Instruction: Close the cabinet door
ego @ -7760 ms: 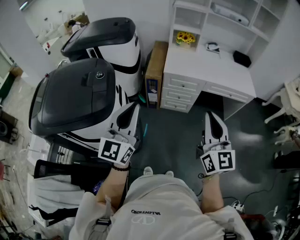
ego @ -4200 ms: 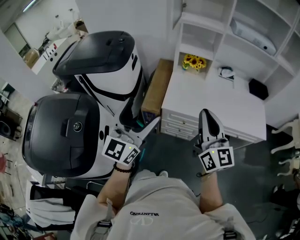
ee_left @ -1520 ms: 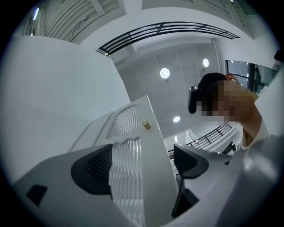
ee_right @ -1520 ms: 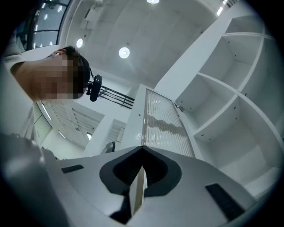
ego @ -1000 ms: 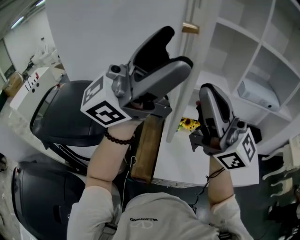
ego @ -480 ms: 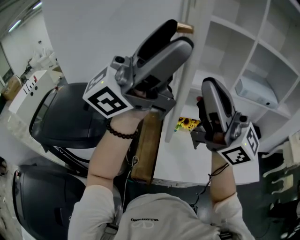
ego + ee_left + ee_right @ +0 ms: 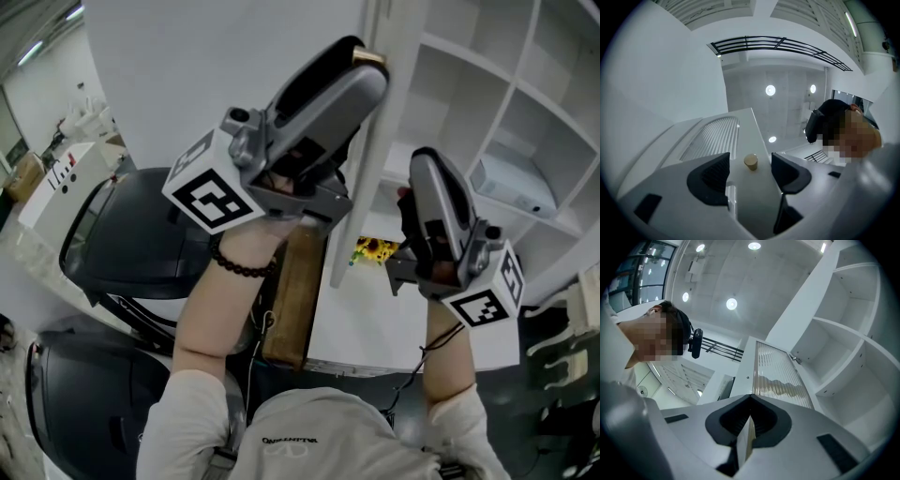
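The white cabinet door [image 7: 359,187] stands open and shows edge-on in the head view, with a small brass knob [image 7: 371,56] near its top. My left gripper [image 7: 359,64] is raised at that knob. In the left gripper view the knob [image 7: 750,162] sits between the two black pads [image 7: 714,176], which are closing and stand apart from it. My right gripper [image 7: 427,173] is held up just right of the door, its tips together. In the right gripper view [image 7: 750,398] the door's ribbed glass panel [image 7: 776,376] rises ahead of the shut tips.
White open shelves [image 7: 511,103] fill the right side, one holding a white device [image 7: 514,184]. Below are a white desk top [image 7: 375,319] with a pot of sunflowers [image 7: 372,250], a brown box [image 7: 292,291] and two black-and-white machines [image 7: 122,244] at the left.
My left gripper has risen a little to the knob and its jaws have narrowed round it. The right gripper has barely shifted.
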The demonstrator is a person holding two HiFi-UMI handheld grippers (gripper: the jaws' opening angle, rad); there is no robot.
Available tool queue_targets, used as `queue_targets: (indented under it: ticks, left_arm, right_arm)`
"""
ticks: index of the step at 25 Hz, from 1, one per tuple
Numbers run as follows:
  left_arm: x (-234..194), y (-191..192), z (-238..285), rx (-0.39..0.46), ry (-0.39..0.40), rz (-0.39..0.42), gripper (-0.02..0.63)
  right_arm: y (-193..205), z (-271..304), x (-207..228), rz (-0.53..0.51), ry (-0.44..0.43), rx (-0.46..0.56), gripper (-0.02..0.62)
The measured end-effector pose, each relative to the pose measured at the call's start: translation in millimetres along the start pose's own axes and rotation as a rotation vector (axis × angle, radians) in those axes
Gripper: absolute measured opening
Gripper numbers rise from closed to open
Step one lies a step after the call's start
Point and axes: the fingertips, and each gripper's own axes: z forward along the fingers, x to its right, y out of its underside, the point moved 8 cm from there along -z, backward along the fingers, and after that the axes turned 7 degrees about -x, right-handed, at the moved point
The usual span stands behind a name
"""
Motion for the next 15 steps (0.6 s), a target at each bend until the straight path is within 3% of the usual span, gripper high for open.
queue_targets:
  ticks: [13,15]
  left_arm:
    - [2.9,1.7,3.4,0.027,0.022,-0.059,0.17]
    - [0.2,2.5,2.3,0.036,0.013,-0.081,0.107]
  right_arm:
    - [-0.6,0.3,-0.5,0.007,0.001,0.0,0.011]
    - [-0.2,-0.3,-1.3,0.006,0.003,-0.002,0.011]
